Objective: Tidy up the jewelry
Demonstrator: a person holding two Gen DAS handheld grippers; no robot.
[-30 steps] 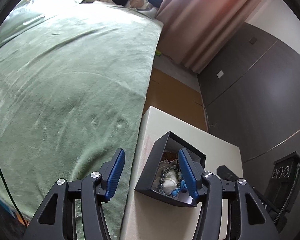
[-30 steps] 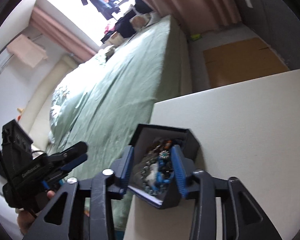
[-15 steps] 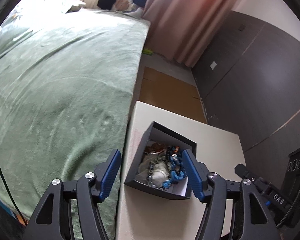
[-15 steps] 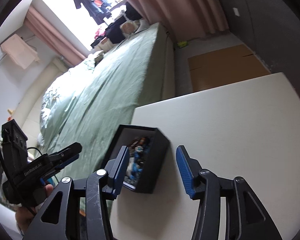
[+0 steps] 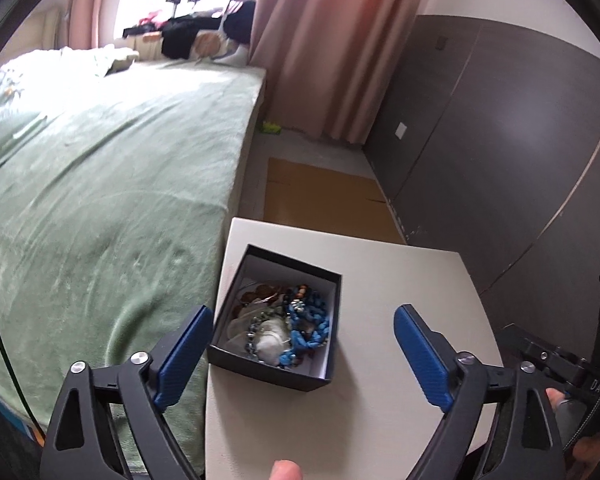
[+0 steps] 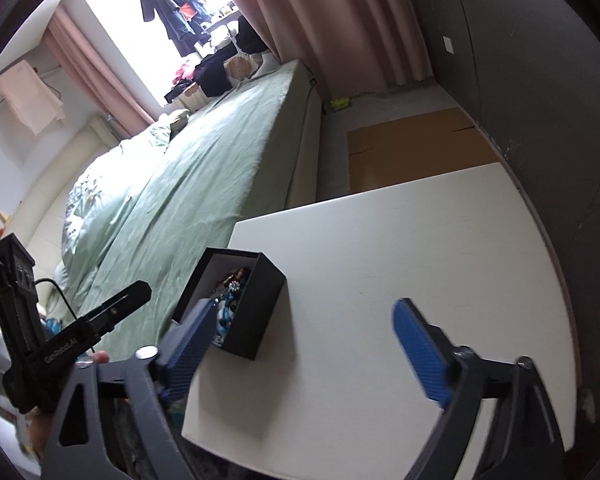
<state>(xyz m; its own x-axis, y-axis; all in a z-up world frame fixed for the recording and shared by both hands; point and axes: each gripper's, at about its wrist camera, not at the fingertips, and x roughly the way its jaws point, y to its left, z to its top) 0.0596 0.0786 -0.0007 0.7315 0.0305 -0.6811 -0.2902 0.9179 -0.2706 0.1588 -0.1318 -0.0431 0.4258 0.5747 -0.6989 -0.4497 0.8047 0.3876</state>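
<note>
**Both tongs back off the box, jewelry all inside**

Since a second ago we have pulled both grippers up and away from the black box [image 5: 278, 320]: back then each pair of blue pads straddled or dipped into it, and now the box sits apart from both, lower on the white table [image 5: 380, 400] near the corner by the green bed [image 5: 100, 200].

Our left gripper [image 5: 300, 344] is spread wide, one pad just beside the box's near-left corner and the other well out over bare tabletop; nothing is pinched. Our right gripper [image 6: 300, 332] is likewise spread wide and empty, its left pad overlapping the box's near end in that view (whether it touches we cannot tell), its right pad over the open table.

The jewelry [image 5: 288, 324] lies in a heap inside the box: blue beaded strands, a dark bead bracelet, something pale, some brown pieces, all tangled rather than laid apart. No piece shows on the table outside the box.

We judge the gathering part done or nearly so, since everything visible is contained. No lid is in view, so closing the box, or untangling the pieces if that is wanted, looks like what is left.
</note>
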